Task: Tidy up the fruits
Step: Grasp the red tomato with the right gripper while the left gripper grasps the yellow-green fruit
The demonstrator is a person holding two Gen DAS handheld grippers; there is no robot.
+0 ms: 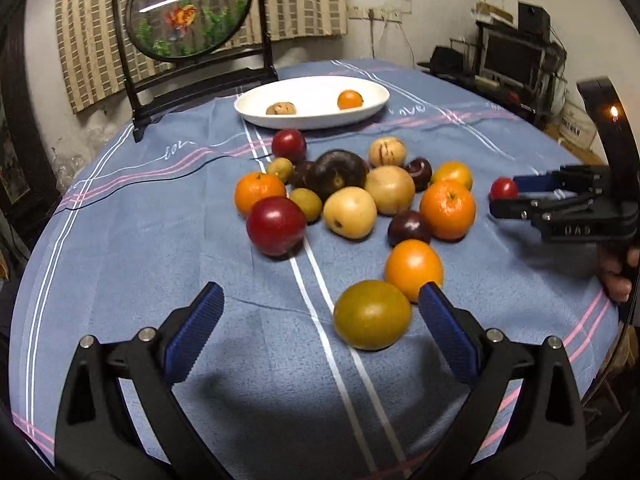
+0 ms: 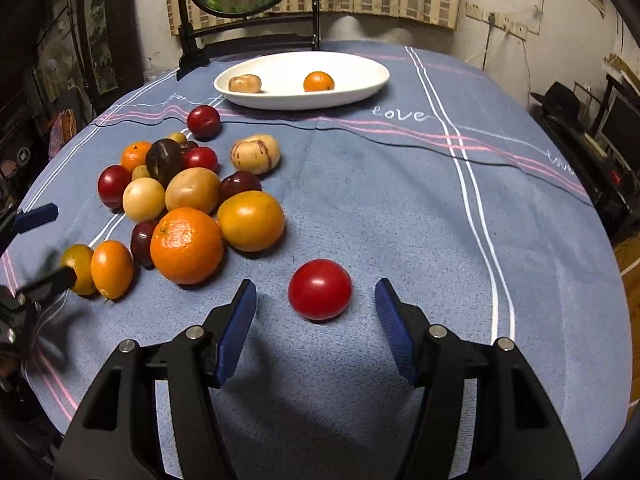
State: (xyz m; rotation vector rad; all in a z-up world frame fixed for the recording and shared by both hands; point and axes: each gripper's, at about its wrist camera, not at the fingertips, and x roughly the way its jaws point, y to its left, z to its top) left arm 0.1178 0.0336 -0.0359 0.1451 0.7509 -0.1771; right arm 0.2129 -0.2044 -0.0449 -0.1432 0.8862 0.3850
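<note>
A pile of several fruits lies on the blue cloth: oranges, red plums, yellow and dark ones. My left gripper [image 1: 320,300] is open, with a green-yellow citrus [image 1: 372,314] just ahead between its fingertips, by the right finger. My right gripper [image 2: 316,298] is open around a small red tomato [image 2: 320,290] that lies on the cloth; it also shows in the left wrist view [image 1: 503,189]. A white oval plate [image 1: 256,104] at the back holds a small orange [image 1: 350,99] and a brown fruit [image 1: 281,109].
A round fish-picture screen on a black stand [image 1: 188,12] stands behind the plate. A large orange [image 2: 187,245] and a yellow-orange fruit [image 2: 251,221] lie left of the tomato. The table edge drops off at right, with shelves and clutter [image 1: 516,60] beyond.
</note>
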